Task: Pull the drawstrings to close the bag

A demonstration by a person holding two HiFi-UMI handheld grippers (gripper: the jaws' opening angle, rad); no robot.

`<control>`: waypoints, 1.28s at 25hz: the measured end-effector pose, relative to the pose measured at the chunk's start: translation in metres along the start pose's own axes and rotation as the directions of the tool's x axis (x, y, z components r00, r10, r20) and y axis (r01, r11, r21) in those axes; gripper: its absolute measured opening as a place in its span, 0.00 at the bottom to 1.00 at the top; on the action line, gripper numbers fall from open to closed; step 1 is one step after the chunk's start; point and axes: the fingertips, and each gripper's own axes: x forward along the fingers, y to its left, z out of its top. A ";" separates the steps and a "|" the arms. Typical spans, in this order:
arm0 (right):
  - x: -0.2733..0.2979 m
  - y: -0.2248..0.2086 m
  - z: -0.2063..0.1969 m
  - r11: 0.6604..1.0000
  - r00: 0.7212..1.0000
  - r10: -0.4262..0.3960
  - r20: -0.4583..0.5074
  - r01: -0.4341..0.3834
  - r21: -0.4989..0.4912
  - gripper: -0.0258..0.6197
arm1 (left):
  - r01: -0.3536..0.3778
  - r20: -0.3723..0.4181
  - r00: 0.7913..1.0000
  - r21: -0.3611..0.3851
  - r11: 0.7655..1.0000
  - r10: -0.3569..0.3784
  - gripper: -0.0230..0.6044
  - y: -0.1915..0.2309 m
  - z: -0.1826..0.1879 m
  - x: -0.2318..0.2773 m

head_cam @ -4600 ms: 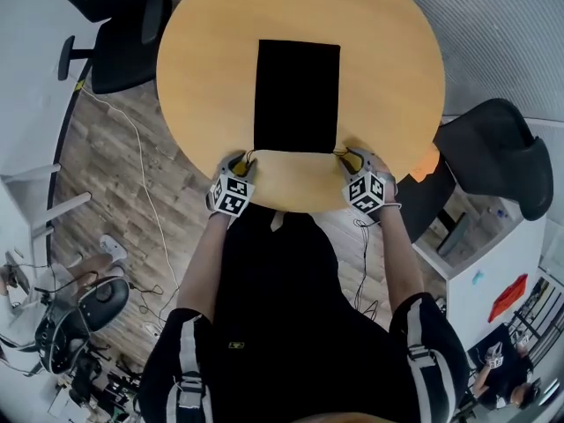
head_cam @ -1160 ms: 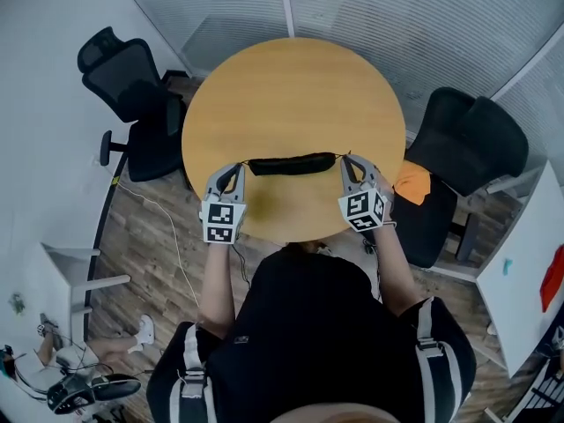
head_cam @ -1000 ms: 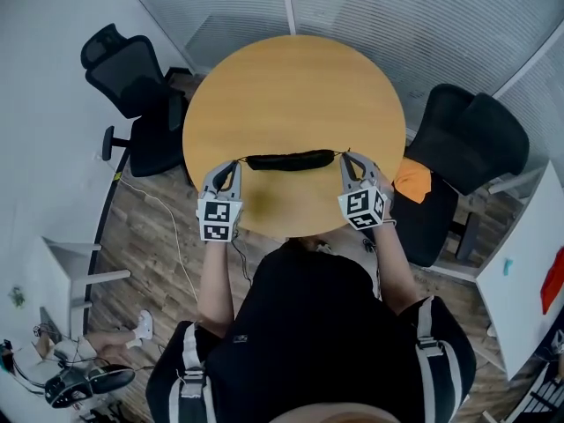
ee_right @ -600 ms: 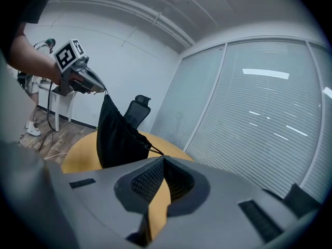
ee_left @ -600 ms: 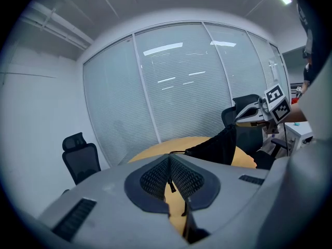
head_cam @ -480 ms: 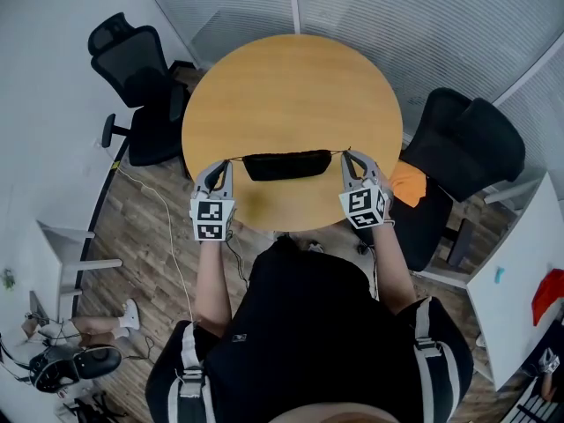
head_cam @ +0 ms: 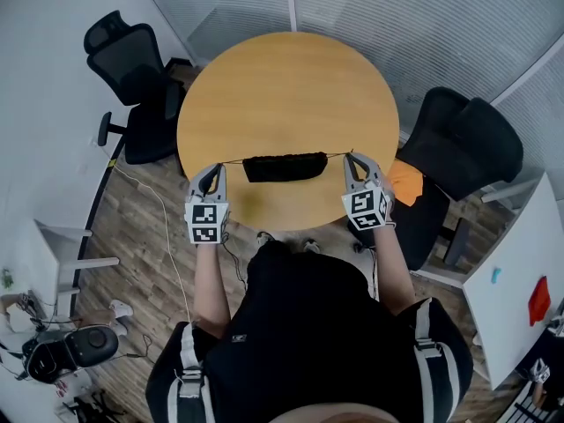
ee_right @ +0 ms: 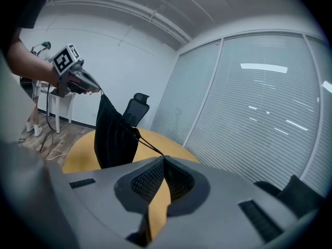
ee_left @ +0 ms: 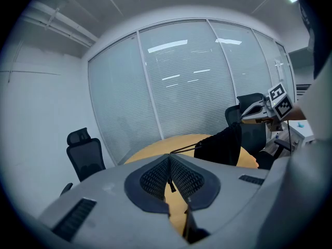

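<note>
The black drawstring bag hangs bunched between my two grippers over the near edge of the round wooden table. My left gripper is shut on the left drawstring, which runs taut to the bag's mouth. My right gripper is shut on the right drawstring. In the left gripper view the string leaves the closed jaw tips toward the bag. In the right gripper view the string runs from the tips to the bag.
A black office chair stands left of the table and another to the right, with an orange item on its seat. Glass walls with blinds close the far side. A white cabinet is at the right.
Both grippers have moved outward, the left one further to the left. More string shows at each side, and the bag's mouth is gathered narrower.
</note>
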 end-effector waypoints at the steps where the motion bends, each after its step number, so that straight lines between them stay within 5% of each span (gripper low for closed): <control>1: 0.000 -0.001 -0.002 1.000 1.000 -0.001 -0.003 0.001 0.002 0.13 | -0.001 -0.003 1.000 0.000 1.000 0.001 0.06 0.000 -0.001 0.001; 32: 0.009 -0.053 -0.009 0.995 0.995 -0.099 -0.033 0.099 0.006 0.13 | -0.114 -0.005 0.993 -0.016 0.993 0.114 0.06 0.026 -0.001 0.001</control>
